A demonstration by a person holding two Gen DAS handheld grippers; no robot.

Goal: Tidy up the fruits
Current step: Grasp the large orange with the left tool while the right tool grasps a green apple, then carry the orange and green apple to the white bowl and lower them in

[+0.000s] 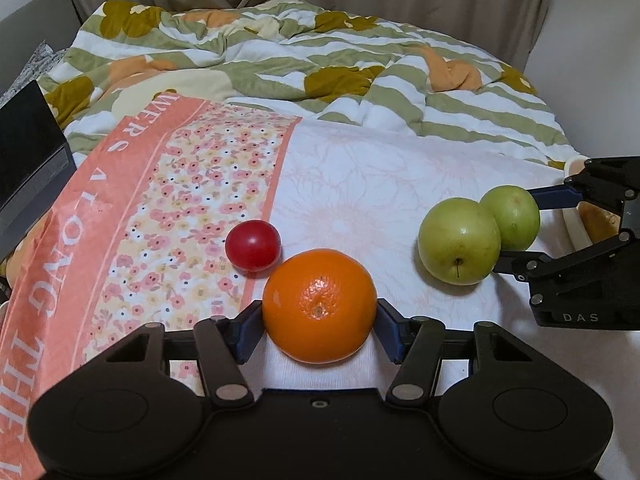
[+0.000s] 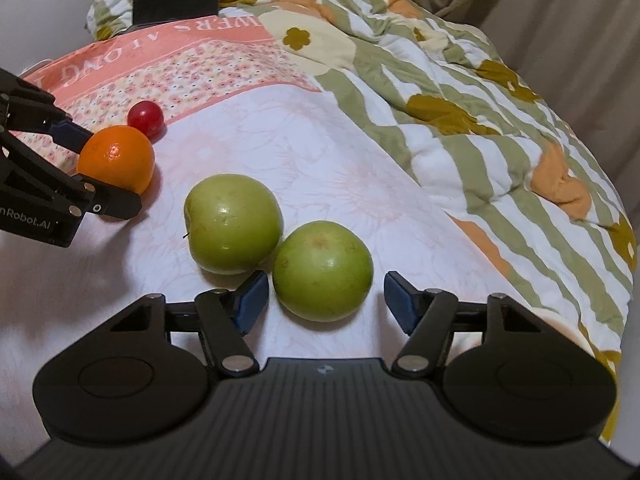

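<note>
My left gripper (image 1: 319,325) is closed on the orange (image 1: 319,305), both blue pads pressed against its sides as it sits on the white sheet (image 1: 380,184). A small red fruit (image 1: 253,245) lies just behind the orange, at the edge of the flowered pink band (image 1: 192,216). My right gripper (image 2: 326,298) straddles the nearer green apple (image 2: 323,270); its jaws are apart, the left pad (image 2: 251,300) right beside the skin and the right pad clear of it. The other green apple (image 2: 232,223) touches it. A striped quilt (image 2: 480,128) lies bunched behind.
</note>
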